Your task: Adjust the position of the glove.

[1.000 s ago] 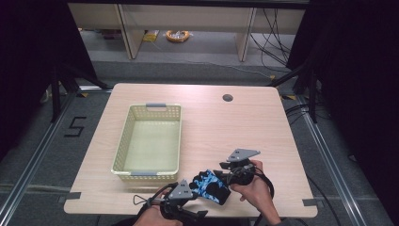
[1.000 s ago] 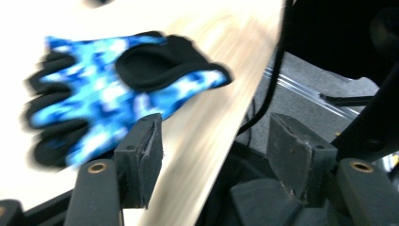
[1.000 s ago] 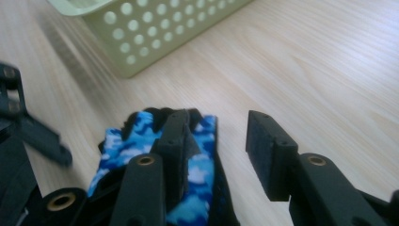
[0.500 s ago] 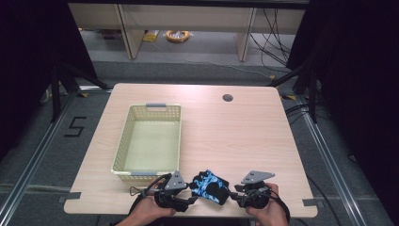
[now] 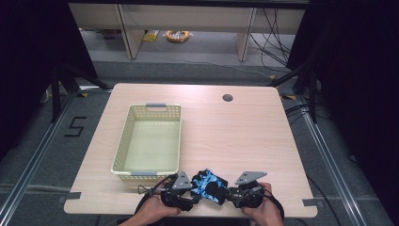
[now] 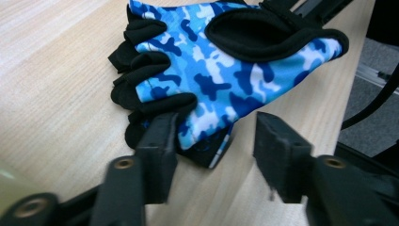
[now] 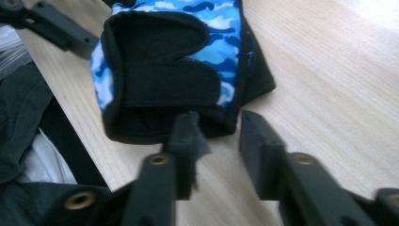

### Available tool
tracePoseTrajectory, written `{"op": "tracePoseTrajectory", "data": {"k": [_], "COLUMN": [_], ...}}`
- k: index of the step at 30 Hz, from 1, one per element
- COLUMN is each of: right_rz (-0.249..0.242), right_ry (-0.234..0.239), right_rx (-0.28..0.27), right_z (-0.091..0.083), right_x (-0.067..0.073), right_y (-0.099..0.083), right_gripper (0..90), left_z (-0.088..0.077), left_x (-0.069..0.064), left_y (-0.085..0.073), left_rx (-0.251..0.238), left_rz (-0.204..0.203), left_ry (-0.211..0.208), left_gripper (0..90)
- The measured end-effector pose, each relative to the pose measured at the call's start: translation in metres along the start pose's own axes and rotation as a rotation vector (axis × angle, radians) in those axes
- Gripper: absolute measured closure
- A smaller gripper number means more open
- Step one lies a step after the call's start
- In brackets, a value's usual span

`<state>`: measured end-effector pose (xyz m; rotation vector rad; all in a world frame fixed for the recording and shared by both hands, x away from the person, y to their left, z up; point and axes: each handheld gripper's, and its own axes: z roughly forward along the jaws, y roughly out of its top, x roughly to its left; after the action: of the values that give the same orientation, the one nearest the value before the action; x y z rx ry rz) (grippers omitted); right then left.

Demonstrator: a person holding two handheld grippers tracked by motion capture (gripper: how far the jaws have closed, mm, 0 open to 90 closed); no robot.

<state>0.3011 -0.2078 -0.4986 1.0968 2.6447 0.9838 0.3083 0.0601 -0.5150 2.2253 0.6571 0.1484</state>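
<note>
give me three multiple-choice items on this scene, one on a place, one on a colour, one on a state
1. Where does the glove lie?
A. inside the basket
B. on the table's near edge, between the two grippers
C. beside the round hole at the far edge

2. What colours is the glove?
A. blue camouflage with black trim
B. plain red
C. yellow and green

3. What state is the basket in?
A. empty
B. holding the glove
C. tipped on its side

Answers:
1 B: the high view shows it on the table between the left gripper and the right gripper.
2 A: the left gripper view shows a blue patterned back with black finger ends.
3 A: its floor is bare and it stands upright.
</note>
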Motion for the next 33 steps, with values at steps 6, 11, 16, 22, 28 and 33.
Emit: {"op": "tracePoseTrajectory", "data": {"k": [6, 11, 16, 22, 28, 33], "right_rz": [-0.006, -0.036, -0.052, -0.112, -0.153, -0.177], "right_ry": [-0.018, -0.030, -0.043, -0.069, -0.081, -0.086], "right_rx": [-0.002, -0.011, -0.051, -0.065, -0.047, -0.003], "right_z": [0.002, -0.005, -0.010, -0.019, -0.013, -0.001], "right_x": [0.001, 0.002, 0.000, -0.002, -0.006, -0.015], "right_y": [0.000, 0.002, 0.005, 0.018, 0.030, 0.030], "right_gripper": [85.5, 87.0, 87.0, 87.3, 87.3, 86.7], "left_z": [-0.001, -0.004, -0.009, -0.013, -0.017, -0.006], "left_x": [0.004, -0.001, -0.002, -0.005, -0.012, -0.014], "left_y": [0.000, 0.001, 0.003, 0.007, 0.008, 0.002], "left_rx": [-0.004, -0.018, -0.016, -0.038, -0.021, 0.019], "left_rz": [0.045, 0.046, 0.064, 0.040, 0.059, 0.138], "left_ry": [0.037, 0.019, -0.014, -0.018, -0.015, 0.033], "left_gripper": [68.8, 72.7, 72.6, 76.8, 79.8, 79.2]}}
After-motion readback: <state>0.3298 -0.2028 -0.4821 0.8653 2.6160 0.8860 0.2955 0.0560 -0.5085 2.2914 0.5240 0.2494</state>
